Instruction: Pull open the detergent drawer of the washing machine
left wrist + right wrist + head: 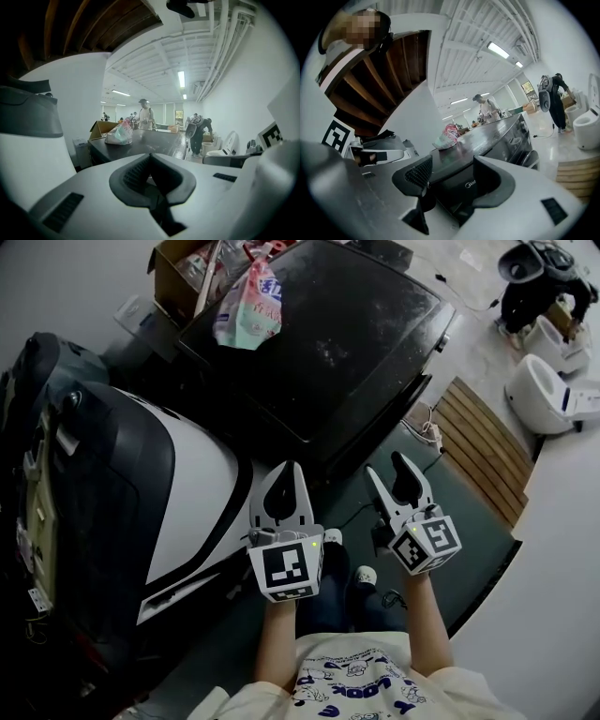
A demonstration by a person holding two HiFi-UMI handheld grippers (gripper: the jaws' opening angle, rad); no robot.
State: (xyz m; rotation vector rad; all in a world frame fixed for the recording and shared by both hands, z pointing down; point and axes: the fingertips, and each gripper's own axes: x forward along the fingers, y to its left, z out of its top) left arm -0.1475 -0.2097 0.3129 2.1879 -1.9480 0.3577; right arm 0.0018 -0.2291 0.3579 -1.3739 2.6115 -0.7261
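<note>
Left tool [287, 470] pinched | right tool [385, 468] apart, facing washing machine [319, 343] front

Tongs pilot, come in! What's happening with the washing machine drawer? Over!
Left tongs shut, right tongs open, both empty. Washing machine ahead, untouched; its drawer hard to spot. Bag on top, not in the way.

A workshop-like hall: strip lights [181, 78] overhead, a washing machine [319, 343], loose toilets [539, 395], a cardboard box [173, 273].
</note>
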